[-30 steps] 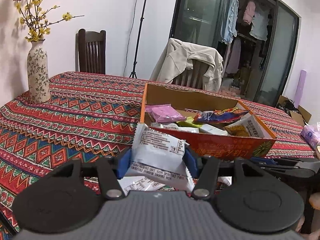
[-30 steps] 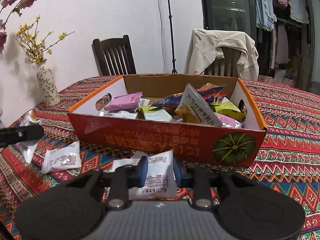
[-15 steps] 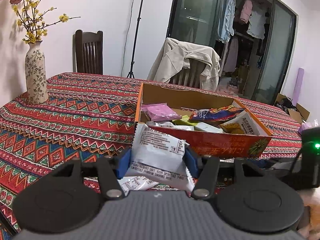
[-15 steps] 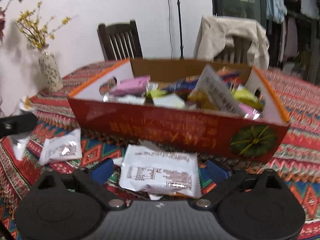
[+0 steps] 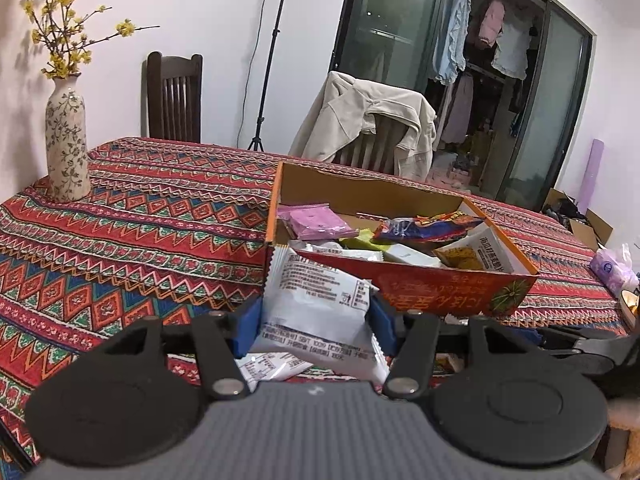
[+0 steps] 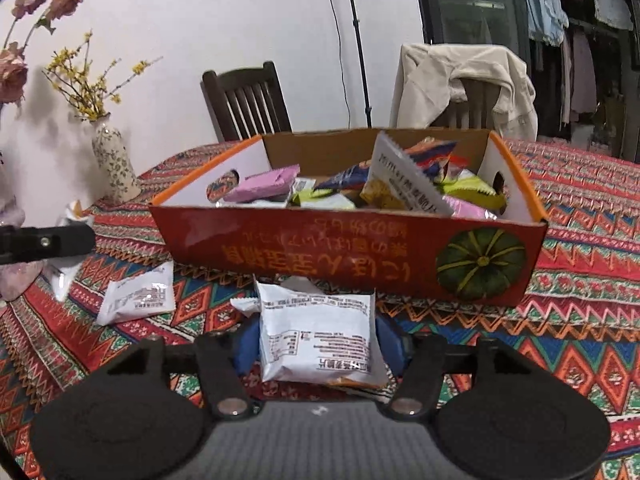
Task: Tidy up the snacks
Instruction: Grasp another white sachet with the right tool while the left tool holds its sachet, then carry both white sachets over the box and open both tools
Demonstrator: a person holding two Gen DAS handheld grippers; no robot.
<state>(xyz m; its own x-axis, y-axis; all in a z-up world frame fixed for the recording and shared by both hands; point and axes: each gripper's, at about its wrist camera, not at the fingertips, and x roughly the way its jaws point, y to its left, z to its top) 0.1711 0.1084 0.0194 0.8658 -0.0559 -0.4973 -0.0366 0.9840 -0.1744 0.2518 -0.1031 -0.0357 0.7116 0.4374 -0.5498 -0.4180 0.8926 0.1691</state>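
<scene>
An orange-red cardboard box [image 5: 440, 292] [image 6: 320, 252] holds several snack packs and stands on the patterned tablecloth. My left gripper [image 5: 316, 320] is shut on a white snack packet [image 5: 316, 296] and holds it up just in front of the box's near left corner. My right gripper [image 6: 318, 340] is closing its jaws. A second white packet [image 6: 316, 332] lies between them in front of the box, and the blue pads meet both of its sides. Another white packet [image 6: 138, 298] lies loose on the cloth to the left.
A flowered vase [image 5: 68, 148] [image 6: 116, 168] with yellow sprigs stands at the table's far left. Behind the table are a dark wooden chair [image 6: 244, 100] and a chair draped with a beige jacket [image 5: 368, 128]. A purple tissue pack [image 5: 612, 272] lies at the right edge.
The right gripper let go of its narrow pinch on the white packet, opened wide, and has now closed across the packet's full width. The left gripper kept still with its packet.
</scene>
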